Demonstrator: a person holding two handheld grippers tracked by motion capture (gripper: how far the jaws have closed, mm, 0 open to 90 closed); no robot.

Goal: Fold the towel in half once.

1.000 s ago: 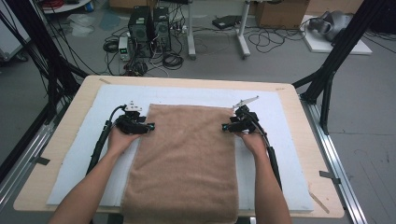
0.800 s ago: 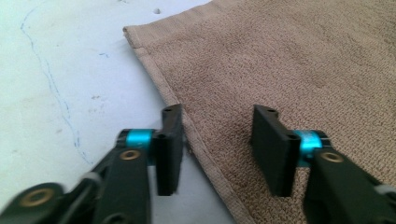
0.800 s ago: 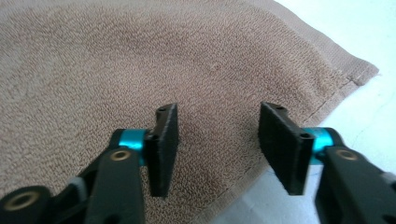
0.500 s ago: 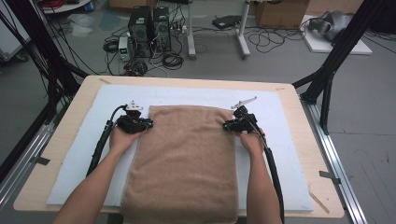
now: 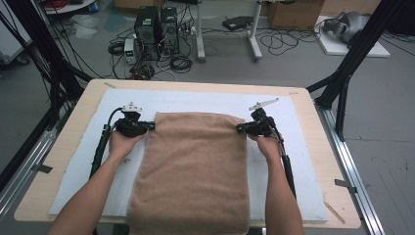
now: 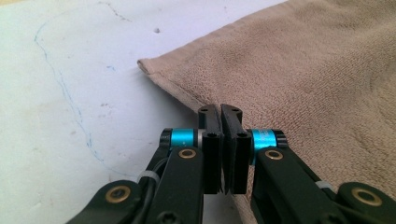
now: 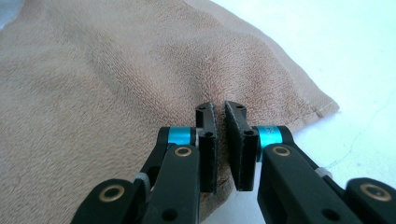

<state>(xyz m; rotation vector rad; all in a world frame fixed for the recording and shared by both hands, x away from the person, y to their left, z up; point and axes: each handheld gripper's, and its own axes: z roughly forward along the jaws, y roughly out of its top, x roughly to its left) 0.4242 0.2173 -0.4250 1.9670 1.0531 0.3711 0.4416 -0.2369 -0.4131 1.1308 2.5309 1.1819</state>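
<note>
The left gripper (image 5: 150,126) and right gripper (image 5: 240,129) had just been closing and each pinched the tan towel (image 5: 195,166) edge right at its tips.

One tan towel (image 5: 193,169) lies between the two grippers, the left gripper (image 5: 148,126) at one far corner and the right gripper (image 5: 241,129) at the other. Under them, one white mat (image 5: 303,176) covers one wooden table (image 5: 313,103). Beyond the grippers stand two computer towers (image 5: 157,27).
</note>
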